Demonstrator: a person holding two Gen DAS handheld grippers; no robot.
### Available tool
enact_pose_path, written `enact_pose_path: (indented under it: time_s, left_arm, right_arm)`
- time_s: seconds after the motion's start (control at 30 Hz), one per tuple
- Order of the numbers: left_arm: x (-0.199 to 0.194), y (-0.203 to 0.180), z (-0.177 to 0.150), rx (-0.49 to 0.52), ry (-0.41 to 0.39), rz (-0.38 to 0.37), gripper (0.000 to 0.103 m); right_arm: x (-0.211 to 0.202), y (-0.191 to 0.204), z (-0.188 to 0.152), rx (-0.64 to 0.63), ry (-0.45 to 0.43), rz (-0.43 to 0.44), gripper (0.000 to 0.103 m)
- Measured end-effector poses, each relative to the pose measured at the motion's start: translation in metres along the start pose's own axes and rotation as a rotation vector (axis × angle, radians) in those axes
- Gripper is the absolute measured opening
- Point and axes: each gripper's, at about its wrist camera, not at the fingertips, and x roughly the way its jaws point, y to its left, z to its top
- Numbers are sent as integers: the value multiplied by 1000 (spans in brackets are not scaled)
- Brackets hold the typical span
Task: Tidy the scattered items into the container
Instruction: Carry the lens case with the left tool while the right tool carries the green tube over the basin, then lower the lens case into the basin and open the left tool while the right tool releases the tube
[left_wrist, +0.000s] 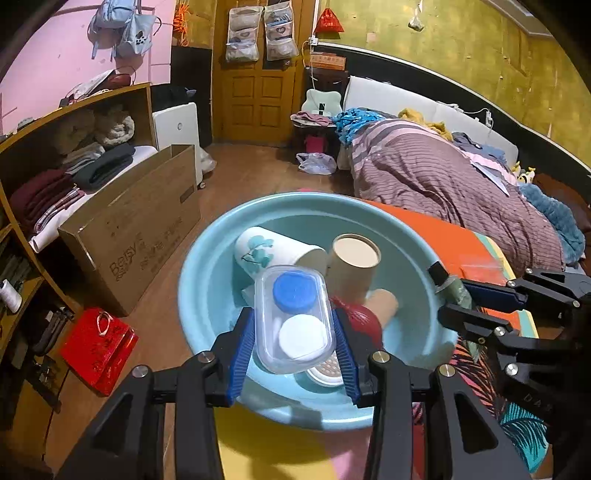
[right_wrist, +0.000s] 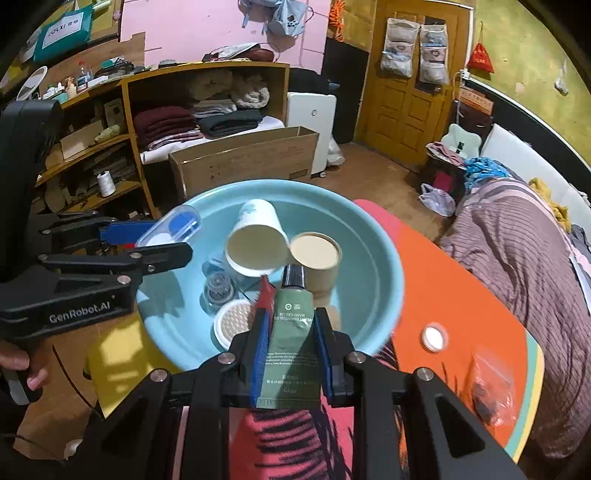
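Note:
A light blue basin (left_wrist: 207, 280) (right_wrist: 373, 236) sits on a colourful table. Inside lie a white paper cup (left_wrist: 258, 251) (right_wrist: 258, 236), a brown cardboard tube (left_wrist: 354, 266) (right_wrist: 317, 258), a red item (left_wrist: 364, 317) and a round puff (right_wrist: 234, 321). My left gripper (left_wrist: 293, 325) (right_wrist: 147, 236) is shut on a clear lens case (left_wrist: 295, 317) (right_wrist: 170, 227) with blue and white caps, held over the basin's near side. My right gripper (right_wrist: 291, 332) (left_wrist: 454, 295) is shut on a green hand cream tube (right_wrist: 291, 328) (left_wrist: 452, 286), above the basin's rim.
A small white round lid (right_wrist: 435, 336) and a clear bag of dark bits (right_wrist: 493, 387) lie on the orange table top (right_wrist: 443, 280). A cardboard box (left_wrist: 136, 229), a red bag (left_wrist: 98, 347) and shelves stand to the left; a bed (left_wrist: 443, 184) at right.

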Motion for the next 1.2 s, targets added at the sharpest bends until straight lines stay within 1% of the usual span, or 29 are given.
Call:
enact_pose_path:
  time_s: [0.23,0.5,0.57,0.77,1.0,1.07,1.1,1.13,1.17,1.2]
  left_arm:
    - [15,7,3,7,29,-2,46]
    - [32,17,2,-12,64,-13,46]
    - [35,17,3,-14,71,-27,46]
    - [42,13,4,1,84,-35,46]
    - [45,11,4,4,97,-29,46]
    - [45,12,4,-1,105,-24,51]
    - [45,13,4,-6,105,-25,58]
    - [43,13,5,-12,100,-24,64]
    - [41,14,5,-17,93,-23,66]
    - [40,14,6,-19,87,-22,68]
  right_arm:
    - [29,7,11,0,28,35,25]
    - [58,6,16,-2,73,62,25]
    - [63,5,17,-1,79,64,25]
    - [69,5,19,9,80,67,25]
    - [72,2,19,28,73,51,26]
    - [71,0,19,36,70,45,26]
    - [70,0,18,37,67,44,26]
    - [69,-1,18,37,66,44,29]
    - [68,-1,17,36,65,41,33]
    - [66,-1,17,36,63,36,35]
